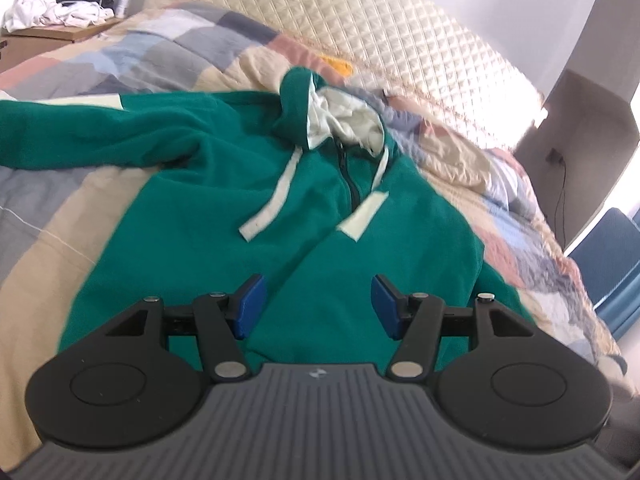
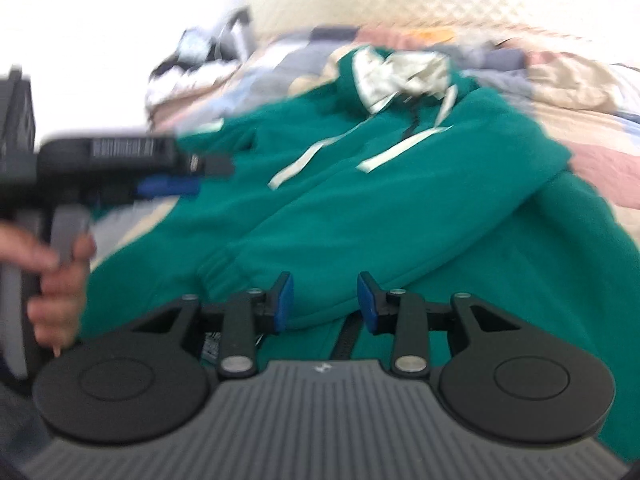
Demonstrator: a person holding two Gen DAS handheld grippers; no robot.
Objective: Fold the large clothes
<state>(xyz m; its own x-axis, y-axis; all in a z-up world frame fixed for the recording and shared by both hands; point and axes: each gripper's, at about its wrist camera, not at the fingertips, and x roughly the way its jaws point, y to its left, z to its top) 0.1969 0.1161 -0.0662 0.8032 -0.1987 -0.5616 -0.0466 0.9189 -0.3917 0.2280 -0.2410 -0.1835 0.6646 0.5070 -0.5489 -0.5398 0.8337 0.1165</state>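
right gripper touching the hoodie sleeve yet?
Cannot tell. In the right wrist view the right gripper is open with the folded sleeve of the green hoodie showing between its fingers, but blur hides any contact or gap.

Light: bright daylight, blown out at the right edge in the left wrist view, upper left in the right wrist view.
Blur: heavy smear in the right wrist view.
Edges: fisheye bending.

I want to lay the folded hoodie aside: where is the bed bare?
Bare patchwork quilt lies below the green zip hoodie's outstretched sleeve, and between the cream-lined hood and cream quilted headboard. Crowded: the far corner's clothes pile.
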